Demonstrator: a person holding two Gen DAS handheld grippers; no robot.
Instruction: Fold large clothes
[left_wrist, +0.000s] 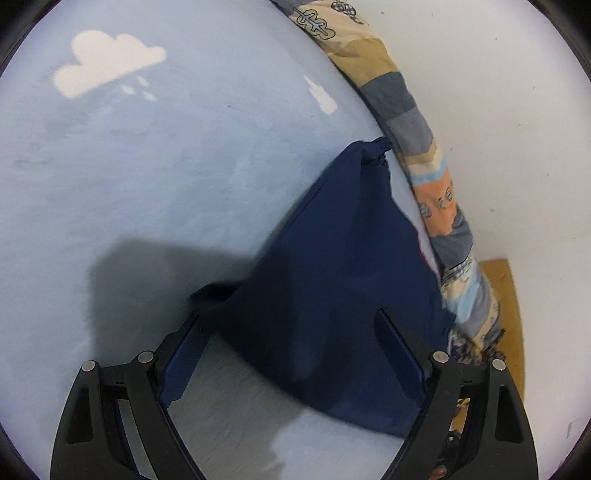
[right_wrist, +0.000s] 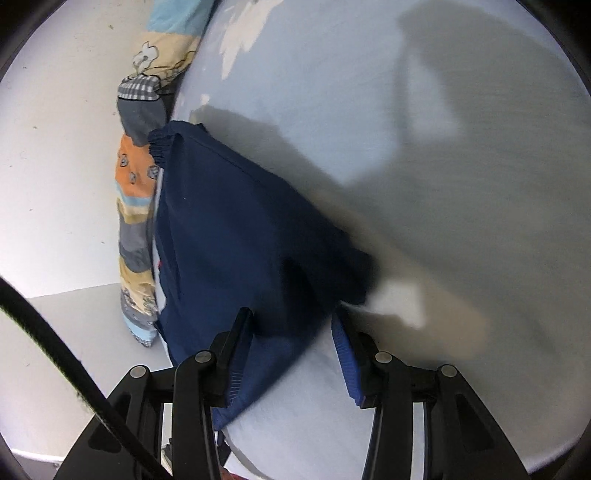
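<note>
Navy garment (left_wrist: 332, 258) is lying on the light blue sheet (left_wrist: 166, 184), its elastic end touching the patterned quilt (left_wrist: 417, 122) at the sheet's edge. Left gripper (left_wrist: 288, 328) is spreading wide over the garment, near end blurred. Right gripper (right_wrist: 291, 321) is also standing apart, cloth draping between its fingers; contact hard to make out. A black cable (right_wrist: 66, 369) is crossing the right view's corner.
</note>
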